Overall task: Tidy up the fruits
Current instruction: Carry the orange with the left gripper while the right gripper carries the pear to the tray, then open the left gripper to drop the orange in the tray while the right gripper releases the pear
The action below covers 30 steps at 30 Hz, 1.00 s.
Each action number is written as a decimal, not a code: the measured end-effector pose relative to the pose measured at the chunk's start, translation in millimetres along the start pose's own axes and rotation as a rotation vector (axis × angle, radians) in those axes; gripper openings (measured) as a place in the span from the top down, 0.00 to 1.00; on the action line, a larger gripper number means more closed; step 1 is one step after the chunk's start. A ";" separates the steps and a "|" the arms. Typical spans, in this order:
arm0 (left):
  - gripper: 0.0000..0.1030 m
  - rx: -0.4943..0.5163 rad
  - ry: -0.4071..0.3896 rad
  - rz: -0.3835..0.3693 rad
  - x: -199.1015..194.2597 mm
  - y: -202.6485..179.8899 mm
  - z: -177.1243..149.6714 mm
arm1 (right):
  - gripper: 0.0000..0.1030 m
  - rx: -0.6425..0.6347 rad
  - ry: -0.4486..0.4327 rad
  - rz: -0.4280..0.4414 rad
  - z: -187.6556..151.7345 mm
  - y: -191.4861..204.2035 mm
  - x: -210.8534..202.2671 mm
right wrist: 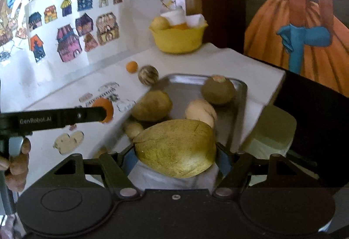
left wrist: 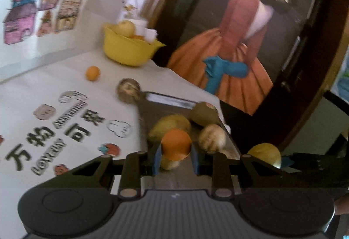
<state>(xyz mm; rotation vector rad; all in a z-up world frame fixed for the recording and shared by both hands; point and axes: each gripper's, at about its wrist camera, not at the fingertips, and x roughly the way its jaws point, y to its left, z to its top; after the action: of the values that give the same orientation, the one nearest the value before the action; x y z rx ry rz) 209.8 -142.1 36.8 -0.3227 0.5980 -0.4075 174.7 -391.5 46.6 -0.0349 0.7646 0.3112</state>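
Note:
My left gripper [left wrist: 176, 153] is shut on a small orange [left wrist: 176, 144] and holds it above the near end of a metal tray [left wrist: 165, 100]; the orange also shows in the right wrist view [right wrist: 104, 109]. My right gripper [right wrist: 175, 157] is shut on a big yellow-green mango [right wrist: 176, 148], held over the tray's [right wrist: 237, 108] near edge. The mango also shows in the left wrist view [left wrist: 265, 153]. In the tray lie a yellow pear [right wrist: 152, 106], a brown kiwi [right wrist: 218, 90], a pale round fruit [right wrist: 201, 112] and a small pale fruit [right wrist: 134, 130].
A yellow bowl [right wrist: 178, 39] with a pear and oranges stands at the table's far corner. A loose small orange [right wrist: 131, 66] and a striped round fruit [right wrist: 148, 75] lie on the white printed tablecloth [left wrist: 65, 121] between bowl and tray. A pale stool [right wrist: 274, 130] stands below the table's right edge.

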 end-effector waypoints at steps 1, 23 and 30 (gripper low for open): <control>0.70 0.008 0.012 -0.008 2.7 -2.7 -1.3 | 0.28 -0.001 0.002 -0.005 -3.3 -1.4 0.0; 0.70 0.112 0.250 -0.035 40.9 -16.5 -13.0 | 0.28 -0.129 0.028 -0.035 -30.1 7.7 21.8; 0.69 0.121 0.263 -0.030 42.7 -16.7 -12.3 | 0.28 -0.137 0.028 -0.033 -33.3 9.0 24.0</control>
<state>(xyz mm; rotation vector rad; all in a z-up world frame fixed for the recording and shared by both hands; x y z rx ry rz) 230.0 -178.4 13.7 -0.1631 0.8218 -0.5173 165.9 -381.3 6.9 -0.1809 0.7690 0.3323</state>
